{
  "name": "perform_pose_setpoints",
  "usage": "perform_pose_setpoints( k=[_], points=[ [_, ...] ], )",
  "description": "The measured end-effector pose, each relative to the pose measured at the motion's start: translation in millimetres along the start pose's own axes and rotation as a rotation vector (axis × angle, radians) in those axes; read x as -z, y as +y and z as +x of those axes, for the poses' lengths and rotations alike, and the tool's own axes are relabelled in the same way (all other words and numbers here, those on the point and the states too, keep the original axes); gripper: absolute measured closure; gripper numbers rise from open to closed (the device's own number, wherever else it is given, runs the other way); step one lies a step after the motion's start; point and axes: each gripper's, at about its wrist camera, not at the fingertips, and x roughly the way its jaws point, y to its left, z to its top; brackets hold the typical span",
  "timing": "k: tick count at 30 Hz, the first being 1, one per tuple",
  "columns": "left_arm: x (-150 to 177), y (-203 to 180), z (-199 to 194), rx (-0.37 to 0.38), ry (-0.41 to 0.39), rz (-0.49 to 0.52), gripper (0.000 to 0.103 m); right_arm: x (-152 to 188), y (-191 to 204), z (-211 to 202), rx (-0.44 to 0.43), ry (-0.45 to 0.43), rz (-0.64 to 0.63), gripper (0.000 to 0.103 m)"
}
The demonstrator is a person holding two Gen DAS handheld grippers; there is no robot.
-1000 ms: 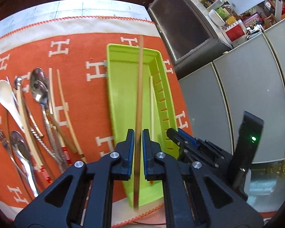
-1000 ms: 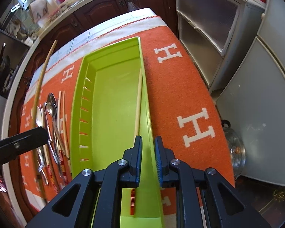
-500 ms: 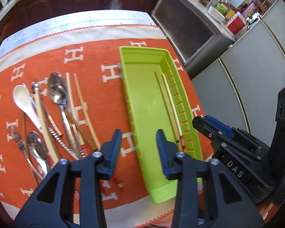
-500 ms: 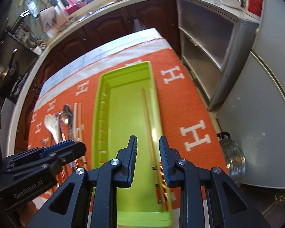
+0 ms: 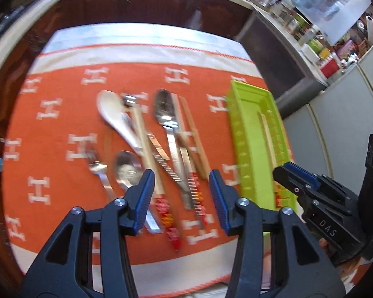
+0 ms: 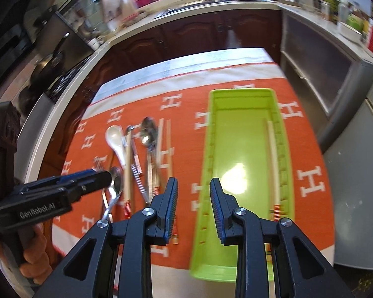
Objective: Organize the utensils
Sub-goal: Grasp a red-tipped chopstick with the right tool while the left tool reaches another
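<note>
A lime green tray (image 6: 238, 149) lies on the orange cloth (image 6: 186, 114) at the right, with two wooden chopsticks (image 6: 273, 159) along its right wall. Loose utensils lie left of it: a white spoon (image 5: 114, 116), metal spoons (image 5: 165, 109), a fork (image 5: 97, 168) and chopsticks (image 5: 194, 139). My left gripper (image 5: 181, 193) is open and empty above the lower ends of these utensils. My right gripper (image 6: 194, 206) is open and empty above the tray's left wall near its front end. The tray also shows in the left wrist view (image 5: 251, 149).
The table's front edge with a white cloth border (image 5: 161, 273) is near. Dark wooden cabinets (image 6: 186, 34) stand behind the table. Grey appliances (image 6: 355, 173) stand to the right.
Both grippers let go of their chopsticks into the tray and opened. The left gripper moved left over the loose utensils. The right gripper pulled back and shifted left.
</note>
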Motion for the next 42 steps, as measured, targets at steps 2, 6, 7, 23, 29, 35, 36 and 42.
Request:
perform_pose_setpoints(
  k=[2,6,7,23,29,35,36,42],
  points=[
    [4.6,13.3,-9.0,-0.045,-0.037,0.005,0.053,0.6,10.7,7.9,-0.007,0.015,-0.018,0.075],
    [12.7,33.6,-15.4,-0.092,-0.068,0.008,0.052,-1.0,29.6,28.0,-0.021,0.058,-0.035,0.075],
    [13.9,36.3,-14.2,-0.098,-0.069,0.011,0.052,-1.6,33.2,34.2,-0.021,0.07,-0.039,0.075],
    [18.0,42.1,73.1,0.016,0.094,-0.003,0.078,-32.8,39.8,126.9,0.039,0.176,-0.068,0.075],
    [20.4,40.0,92.7,0.04,0.13,-0.018,0.087,-38.4,40.1,155.7,0.088,0.214,-0.106,0.075],
    [23.3,47.9,102.8,0.034,0.158,-0.037,0.087,-30.7,49.8,180.6,0.149,0.225,-0.176,0.083],
    [23.6,49.5,103.1,0.04,0.156,-0.043,0.087,-28.5,51.8,182.1,0.166,0.217,-0.194,0.084],
    [23.2,49.2,103.4,0.024,0.165,-0.029,0.087,-26.8,45.5,181.9,0.153,0.195,-0.153,0.097]
  ],
)
